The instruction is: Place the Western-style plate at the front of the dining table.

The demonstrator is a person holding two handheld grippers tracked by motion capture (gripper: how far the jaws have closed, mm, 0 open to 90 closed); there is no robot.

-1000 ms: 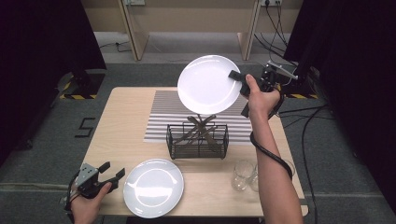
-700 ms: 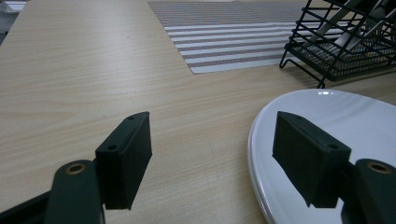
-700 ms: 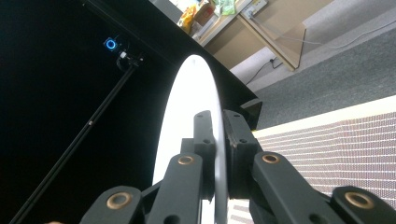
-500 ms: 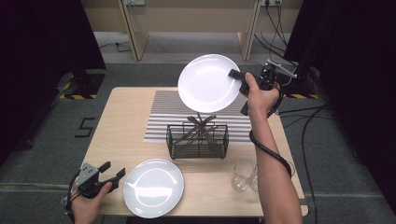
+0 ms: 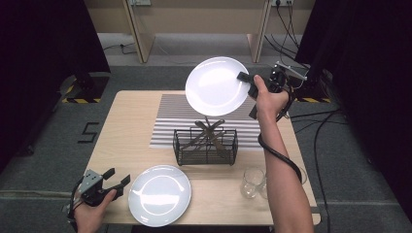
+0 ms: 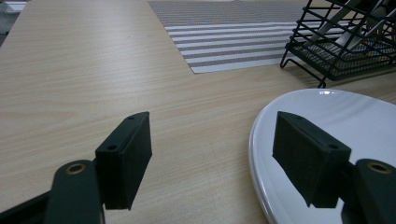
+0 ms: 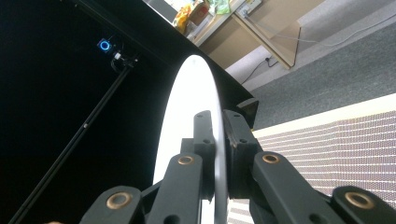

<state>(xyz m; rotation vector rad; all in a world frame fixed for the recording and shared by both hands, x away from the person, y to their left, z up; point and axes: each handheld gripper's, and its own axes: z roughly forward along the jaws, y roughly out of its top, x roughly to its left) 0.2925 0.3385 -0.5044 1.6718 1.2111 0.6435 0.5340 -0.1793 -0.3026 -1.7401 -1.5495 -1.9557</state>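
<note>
Between the right gripper's (image 7: 217,140) fingers (image 7: 203,135), the raised plate's (image 5: 214,85) rim sits clamped.

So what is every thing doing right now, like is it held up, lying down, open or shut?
Raised plate: in the air, tilted, gripped at its rim.
Right gripper: shut on the raised plate.
Second plate: lying flat on the table, not held.
Left gripper: open, holding nothing, beside the second plate.
Wire basket: upright, utensils inside.
Glass: upright, looks empty.
Striped mat: lying flat.
</note>
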